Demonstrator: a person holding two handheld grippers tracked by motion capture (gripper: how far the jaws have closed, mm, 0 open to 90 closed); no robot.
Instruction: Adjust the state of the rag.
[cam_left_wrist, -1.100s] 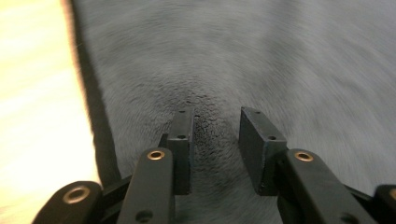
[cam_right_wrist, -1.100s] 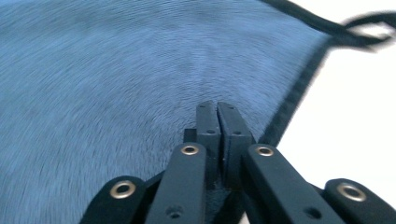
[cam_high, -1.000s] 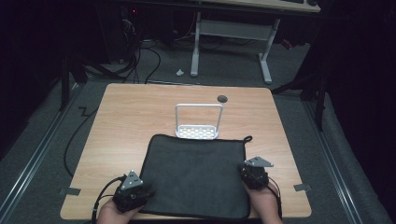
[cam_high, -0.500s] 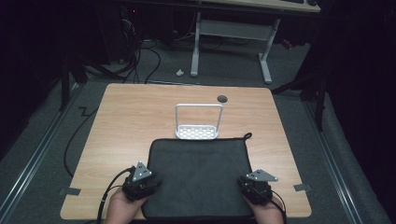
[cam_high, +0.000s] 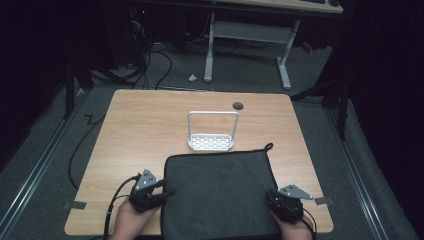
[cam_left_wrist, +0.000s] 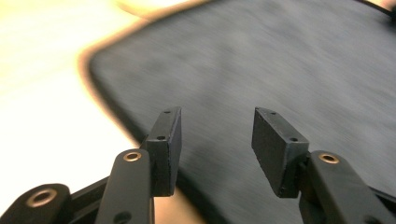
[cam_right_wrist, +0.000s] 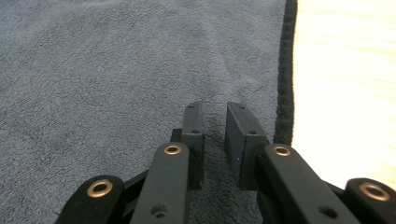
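A dark grey towel (cam_high: 220, 195) lies flat on the near half of the wooden table (cam_high: 145, 125). My left gripper (cam_high: 150, 192) is at the towel's left edge. In the left gripper view it (cam_left_wrist: 217, 112) stands open, its jaws wide apart just above the towel (cam_left_wrist: 280, 60) near the hem. At the towel's near right corner, my right gripper (cam_high: 285, 204) rests on the cloth. The right gripper view shows it (cam_right_wrist: 215, 106) with jaws drawn almost together on a thin ridge of towel (cam_right_wrist: 102, 70), just inside the right hem.
A white wire rack (cam_high: 212, 132) with a perforated base stands upright just beyond the towel's far edge. A round cable hole (cam_high: 238, 105) sits at the back of the table. Bare wood (cam_right_wrist: 345, 70) lies right of the towel. Cables trail off the left side.
My right gripper has drawn back toward the near right corner of the towel. My left gripper has moved forward and right, up to the towel's left edge.
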